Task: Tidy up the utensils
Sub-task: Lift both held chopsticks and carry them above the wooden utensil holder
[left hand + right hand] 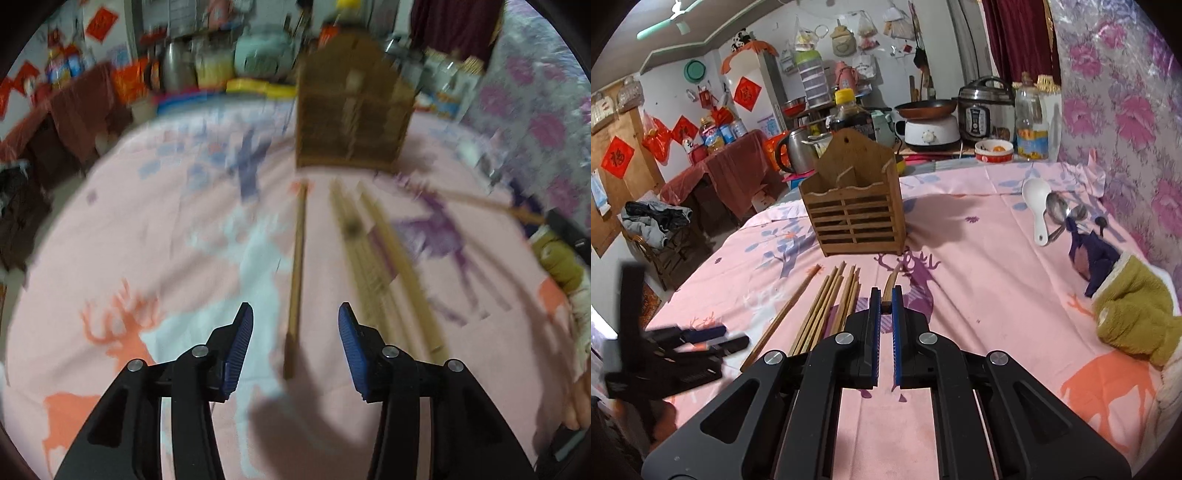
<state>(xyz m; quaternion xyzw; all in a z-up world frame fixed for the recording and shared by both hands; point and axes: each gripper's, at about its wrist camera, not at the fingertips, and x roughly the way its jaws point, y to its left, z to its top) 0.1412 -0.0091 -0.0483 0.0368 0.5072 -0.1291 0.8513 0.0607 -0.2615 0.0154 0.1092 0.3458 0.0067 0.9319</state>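
Note:
A wooden slatted utensil holder (854, 210) stands upright on the pink deer-print cloth (979, 288); it also shows, blurred, in the left wrist view (351, 122). Several wooden chopsticks (820, 310) lie in front of it. My right gripper (884, 299) is shut on one chopstick (892, 282), which points toward the holder. My left gripper (295, 325) is open and empty, just above a single chopstick (297, 258); it shows blurred at the left of the right wrist view (701, 339). A white spoon (1036, 206) and metal spoons (1060, 210) lie at the far right.
A yellow-green towel (1134, 310) and dark purple cloth (1093, 258) lie at the right edge. Kitchen clutter stands behind the table: a kettle (798, 149), a rice cooker (986, 110), a pan (925, 107) and bottles. A floral wall (1126, 110) is on the right.

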